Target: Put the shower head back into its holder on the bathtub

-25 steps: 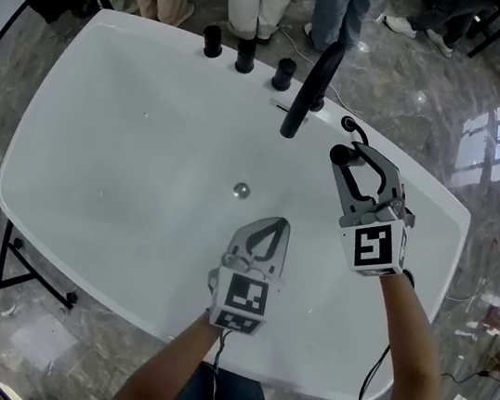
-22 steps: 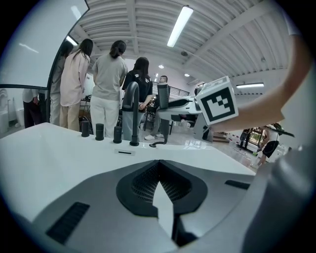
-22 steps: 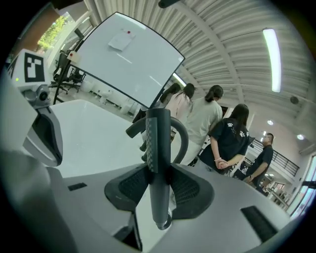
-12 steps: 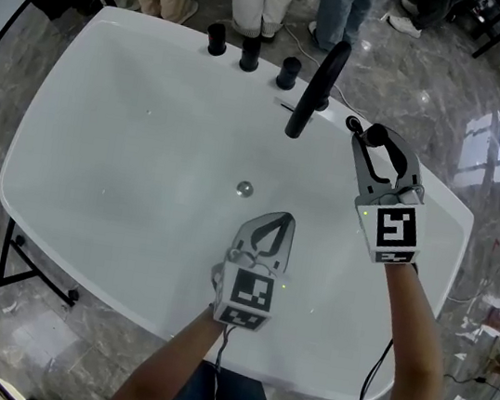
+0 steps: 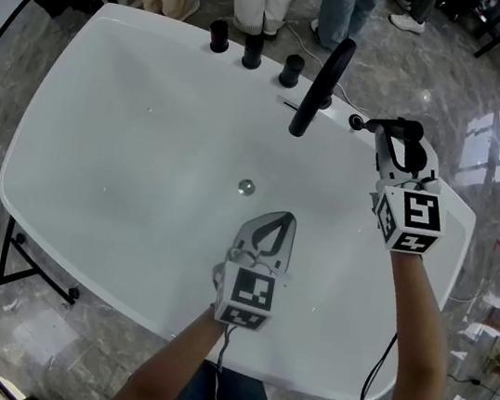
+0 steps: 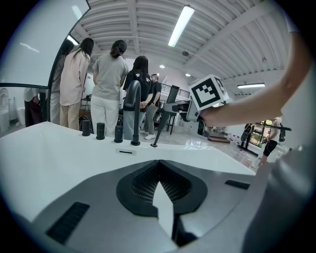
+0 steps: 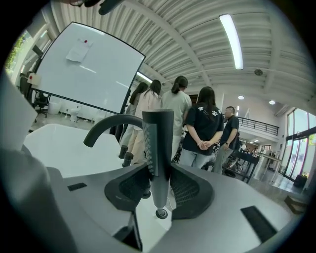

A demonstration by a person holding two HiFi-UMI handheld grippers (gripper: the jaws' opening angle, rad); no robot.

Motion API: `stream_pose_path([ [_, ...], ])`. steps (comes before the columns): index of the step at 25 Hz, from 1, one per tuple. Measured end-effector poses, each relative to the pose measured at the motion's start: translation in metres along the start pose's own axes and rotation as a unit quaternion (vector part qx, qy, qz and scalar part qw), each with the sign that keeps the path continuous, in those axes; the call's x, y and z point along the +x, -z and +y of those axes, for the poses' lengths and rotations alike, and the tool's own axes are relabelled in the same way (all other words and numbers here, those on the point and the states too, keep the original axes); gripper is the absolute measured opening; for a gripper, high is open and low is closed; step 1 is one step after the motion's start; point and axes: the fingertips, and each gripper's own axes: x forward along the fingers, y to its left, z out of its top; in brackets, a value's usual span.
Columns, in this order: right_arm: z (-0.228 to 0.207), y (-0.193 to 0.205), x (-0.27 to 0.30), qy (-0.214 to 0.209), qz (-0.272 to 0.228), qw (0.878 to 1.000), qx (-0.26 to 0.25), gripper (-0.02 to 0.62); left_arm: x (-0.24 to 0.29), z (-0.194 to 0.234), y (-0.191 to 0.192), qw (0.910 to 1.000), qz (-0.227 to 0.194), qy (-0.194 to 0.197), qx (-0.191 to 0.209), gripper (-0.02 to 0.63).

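**Ann:** Right gripper (image 7: 158,174) first: is something held in it?

**Ben:** Yes. A long black stick-shaped shower head (image 7: 159,136) is squeezed between its two jaws. The jaws are kept partly apart by it.

**Ann:** How is the shower head held?

**Ben:** It is held standing up, leaning a little, with the thin end down. That end is seen right at the small round black holder (image 7: 160,213) on the rim of the big white bathtub (image 5: 131,119). Whether it is already pushed in cannot be told.

**Ann:** Where is that spot on the tub?

**Ben:** It is found on the far rim, just beside the tall black curved tap (image 5: 322,83). Three short black knobs (image 5: 253,51) are lined up on the tap's other side.

**Ann:** And the left gripper (image 5: 277,219)?

**Ben:** It is held over the near side of the tub, well apart from the right one. Its jaws are closed together, and nothing is held between them.

**Ann:** Is anybody else seen?

**Ben:** Several people (image 6: 109,79) are seen standing behind the tub, backs turned.
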Motion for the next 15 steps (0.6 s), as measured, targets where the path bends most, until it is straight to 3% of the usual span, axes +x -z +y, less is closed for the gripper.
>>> stream_pose_path([
  [5, -0.014, 0.009, -0.001, 0.022, 0.010, 0.999, 0.038, 0.138, -0.003, 0.001, 0.002, 1.0000, 0.002, -0.001, -0.004, 0.003],
  [15, -0.028, 0.018, 0.010, 0.038, 0.023, 0.997, 0.064, 0.138, 0.000, 0.011, 0.004, 0.9999, 0.003, -0.009, -0.011, 0.003],
])
